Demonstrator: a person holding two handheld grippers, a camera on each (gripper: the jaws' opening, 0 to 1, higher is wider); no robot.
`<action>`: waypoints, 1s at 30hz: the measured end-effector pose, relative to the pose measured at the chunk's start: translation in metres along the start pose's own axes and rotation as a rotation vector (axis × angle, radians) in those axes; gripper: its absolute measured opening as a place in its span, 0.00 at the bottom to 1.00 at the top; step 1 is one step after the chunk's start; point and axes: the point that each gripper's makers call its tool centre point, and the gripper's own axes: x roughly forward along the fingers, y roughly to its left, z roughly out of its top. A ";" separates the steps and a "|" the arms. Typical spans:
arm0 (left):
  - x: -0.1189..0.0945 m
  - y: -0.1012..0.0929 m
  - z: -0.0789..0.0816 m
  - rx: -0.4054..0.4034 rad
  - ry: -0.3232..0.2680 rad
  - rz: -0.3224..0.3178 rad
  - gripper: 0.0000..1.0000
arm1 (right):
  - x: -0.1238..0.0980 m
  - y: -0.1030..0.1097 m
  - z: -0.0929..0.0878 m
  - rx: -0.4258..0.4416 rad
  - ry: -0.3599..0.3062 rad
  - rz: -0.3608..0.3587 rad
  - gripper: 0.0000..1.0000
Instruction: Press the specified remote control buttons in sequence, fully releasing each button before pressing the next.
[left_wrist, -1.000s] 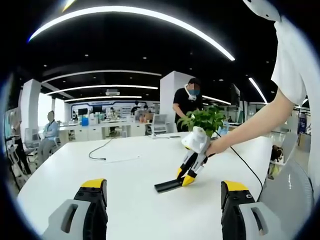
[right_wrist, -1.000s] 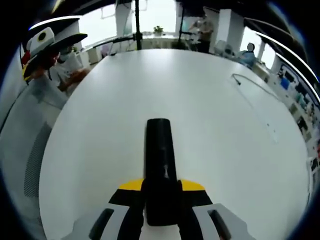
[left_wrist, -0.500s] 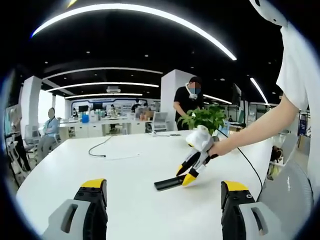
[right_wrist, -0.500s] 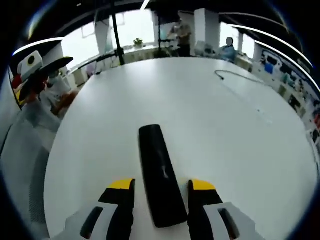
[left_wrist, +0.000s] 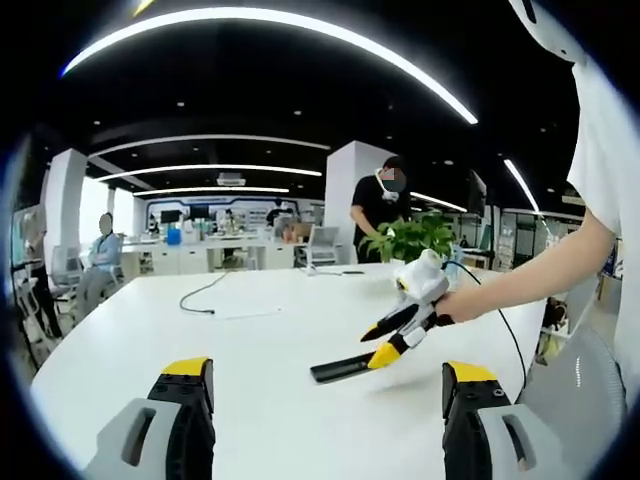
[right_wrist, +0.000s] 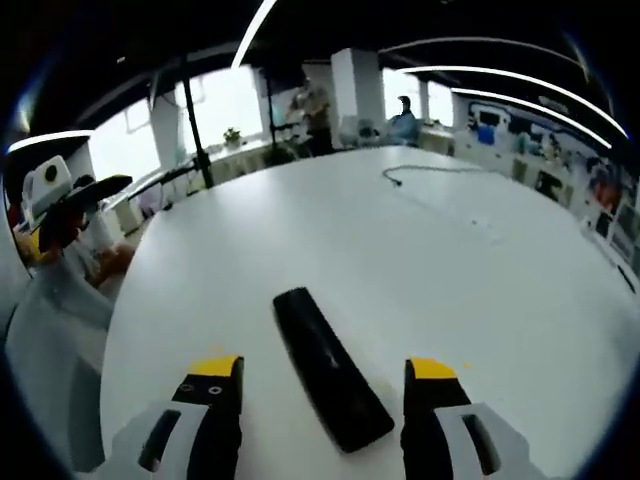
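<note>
Right gripper (right_wrist: 325, 385) spread — black remote (right_wrist: 330, 367) lies flat between its jaws, untouched. Left gripper (left_wrist: 325, 392) spread, well back. White table (right_wrist: 480, 300) bare all round — cable (right_wrist: 430, 172) far ahead.

Black remote control (right_wrist: 330, 381), white table (right_wrist: 500, 300)

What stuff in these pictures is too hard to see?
- The buttons on the black remote: too small and dark in both views.
- The remote's far end in the left gripper view: the right gripper sits in front of it.
- Where the black cable leads: too small.
</note>
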 end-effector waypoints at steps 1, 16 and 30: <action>0.000 0.000 0.000 0.000 0.000 0.000 0.98 | -0.001 0.001 0.001 0.004 -0.004 -0.002 0.70; -0.002 0.001 0.003 0.008 -0.014 0.008 0.98 | -0.031 0.004 0.021 0.058 -0.127 -0.119 0.99; -0.004 -0.001 0.006 0.005 -0.029 -0.002 0.97 | -0.064 0.022 0.032 0.041 -0.185 -0.187 0.99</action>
